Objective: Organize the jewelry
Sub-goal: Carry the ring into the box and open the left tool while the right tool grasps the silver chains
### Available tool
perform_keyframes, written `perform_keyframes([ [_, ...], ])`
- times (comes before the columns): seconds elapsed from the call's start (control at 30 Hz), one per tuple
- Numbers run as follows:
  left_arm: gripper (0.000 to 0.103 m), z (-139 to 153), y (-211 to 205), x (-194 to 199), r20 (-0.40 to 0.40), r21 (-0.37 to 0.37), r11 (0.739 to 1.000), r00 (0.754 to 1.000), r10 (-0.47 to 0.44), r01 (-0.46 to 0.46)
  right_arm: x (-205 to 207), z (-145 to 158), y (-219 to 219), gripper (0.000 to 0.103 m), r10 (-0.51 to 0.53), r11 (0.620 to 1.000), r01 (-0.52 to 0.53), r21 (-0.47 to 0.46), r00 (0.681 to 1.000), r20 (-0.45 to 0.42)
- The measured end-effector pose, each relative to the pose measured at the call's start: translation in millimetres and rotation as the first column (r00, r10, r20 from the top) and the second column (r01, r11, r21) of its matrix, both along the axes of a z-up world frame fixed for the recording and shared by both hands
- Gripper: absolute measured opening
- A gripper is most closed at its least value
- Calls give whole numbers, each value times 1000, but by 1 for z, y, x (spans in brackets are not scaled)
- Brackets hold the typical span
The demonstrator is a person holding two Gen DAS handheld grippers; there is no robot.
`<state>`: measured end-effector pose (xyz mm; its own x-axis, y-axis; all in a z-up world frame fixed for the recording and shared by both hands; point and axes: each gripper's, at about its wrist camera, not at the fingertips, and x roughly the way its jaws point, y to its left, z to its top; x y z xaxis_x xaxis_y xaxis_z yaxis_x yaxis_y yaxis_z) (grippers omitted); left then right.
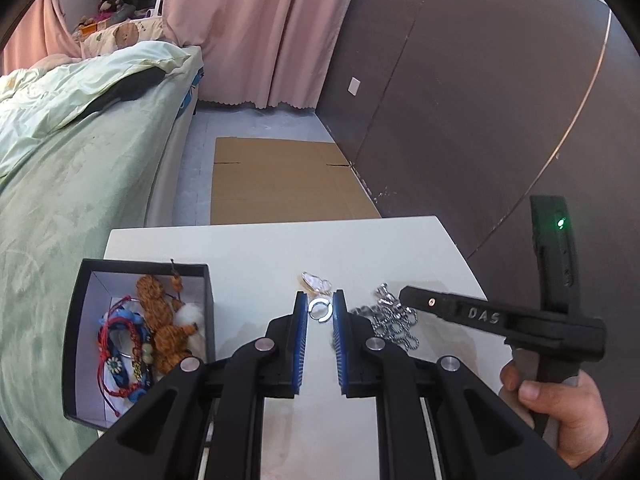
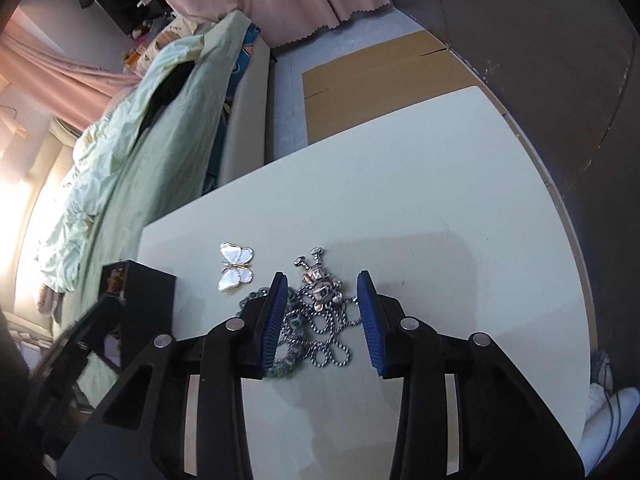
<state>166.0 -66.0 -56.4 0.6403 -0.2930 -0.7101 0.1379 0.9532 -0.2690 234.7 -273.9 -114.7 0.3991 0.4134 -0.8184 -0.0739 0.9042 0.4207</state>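
Note:
A small silver ring lies on the white table between the blue pads of my left gripper, whose jaws stand close on either side of it; I cannot tell if they touch it. A black box at the left holds bracelets and a woven orange charm. A white butterfly brooch lies on the table. A silver ball chain with a pink pendant lies between the wide-open jaws of my right gripper, which also shows at the right of the left wrist view.
A bed with a green quilt runs along the table's left side. Flat cardboard lies on the floor beyond the table. A dark wall stands at the right, pink curtains behind.

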Motion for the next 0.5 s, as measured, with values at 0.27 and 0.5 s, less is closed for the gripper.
perform_keyframes([
  [0.27,11,4,18,11,3,-35,999,1000,27,-27,4,-8,25,24,50,988,-49,-150,999,1],
  [0.5,11,12,33,9,15,-50,998,999,48,-48,0,-8,24,15,56,987,-55,-151,998,7],
])
